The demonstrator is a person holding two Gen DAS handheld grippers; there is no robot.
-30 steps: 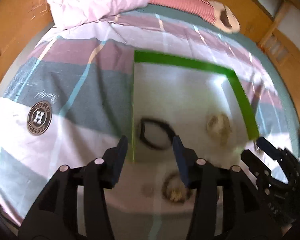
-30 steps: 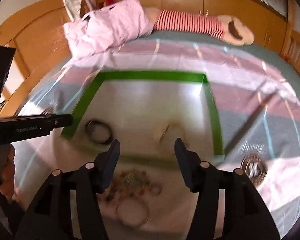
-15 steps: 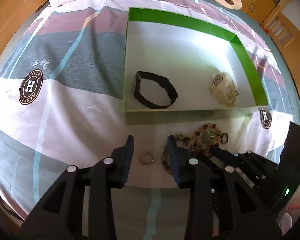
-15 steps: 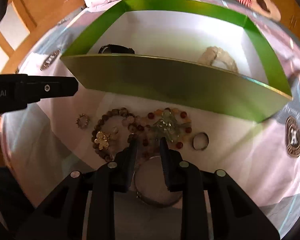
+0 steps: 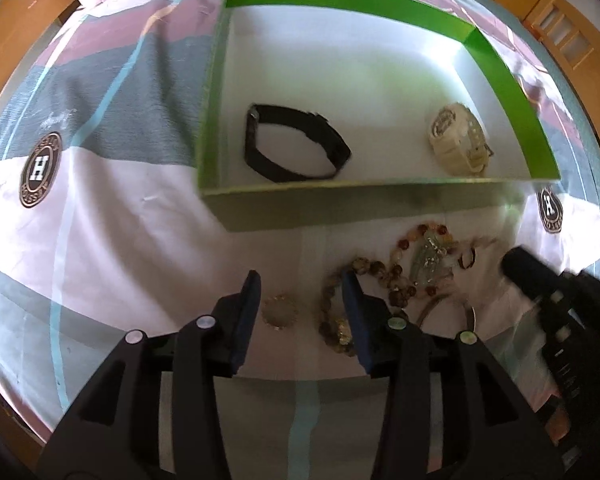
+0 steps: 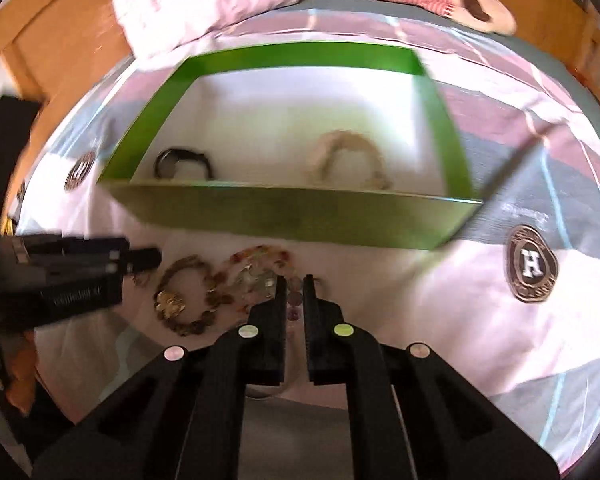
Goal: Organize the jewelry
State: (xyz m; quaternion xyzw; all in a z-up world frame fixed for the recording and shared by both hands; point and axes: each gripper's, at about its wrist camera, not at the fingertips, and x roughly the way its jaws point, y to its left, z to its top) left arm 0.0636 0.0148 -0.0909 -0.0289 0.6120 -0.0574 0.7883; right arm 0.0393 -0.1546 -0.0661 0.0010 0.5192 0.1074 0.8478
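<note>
The small beaded ring [image 5: 278, 312] lies on the bed [image 5: 112, 240] between the left gripper [image 5: 300, 304]'s parted fingers. The right gripper [image 6: 295, 292] has just closed onto the bead bracelets [image 6: 260, 276]; what it pinches is unclear. Next, judging by this: lift into the green box [image 6: 292, 216]

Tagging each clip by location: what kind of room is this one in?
Most likely a bedroom. The work surface is a bed covered by a striped sheet, with a pink pillow at its far end and wooden furniture behind it. A green box for the jewelry sits on the sheet.
</note>
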